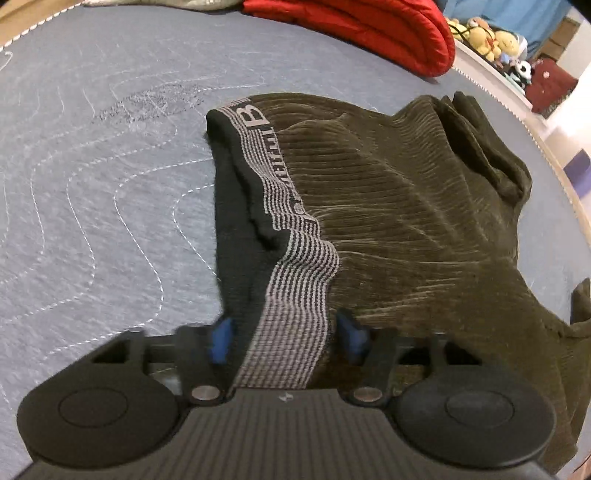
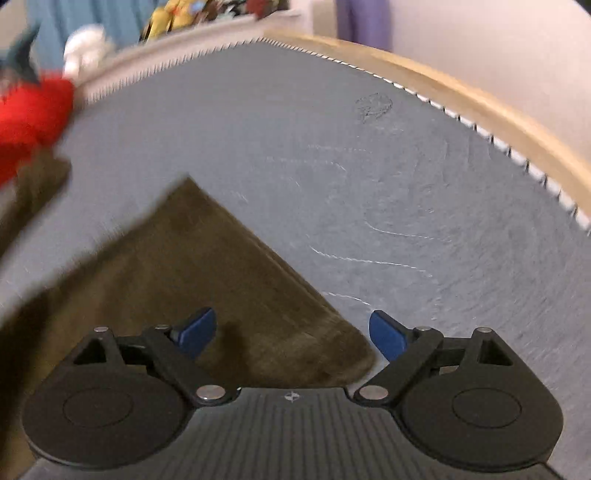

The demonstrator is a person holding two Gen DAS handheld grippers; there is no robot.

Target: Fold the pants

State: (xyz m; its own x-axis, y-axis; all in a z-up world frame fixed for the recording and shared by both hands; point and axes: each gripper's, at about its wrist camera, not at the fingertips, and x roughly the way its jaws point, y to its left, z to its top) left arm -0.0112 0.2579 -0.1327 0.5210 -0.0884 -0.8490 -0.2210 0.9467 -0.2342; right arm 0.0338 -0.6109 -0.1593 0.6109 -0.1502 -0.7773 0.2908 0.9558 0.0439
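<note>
Now the pants [image 1: 399, 206], dark olive corduroy, lie rumpled on the grey quilted mat [image 1: 92, 166], striped waistband [image 1: 295, 266] toward the left. That band runs between the left gripper [image 1: 288, 332], whose blue pads stand just clear of it. The right gripper [image 2: 291, 332] hangs wide open over a leg hem [image 2: 325, 343]. Best to pinch band and hem squarely, then pull the cloth flat before folding, clear of the red jacket [image 1: 369, 26] at the far edge.

One pants [image 1: 406, 206], olive corduroy, striped waistband. One red padded item [image 1: 369, 29]. One grey quilted mat [image 1: 92, 166]. Two tools: left tool [image 1: 288, 339], right tool [image 2: 291, 332]. Plush toys [image 1: 487, 37]: several, count unclear.
</note>
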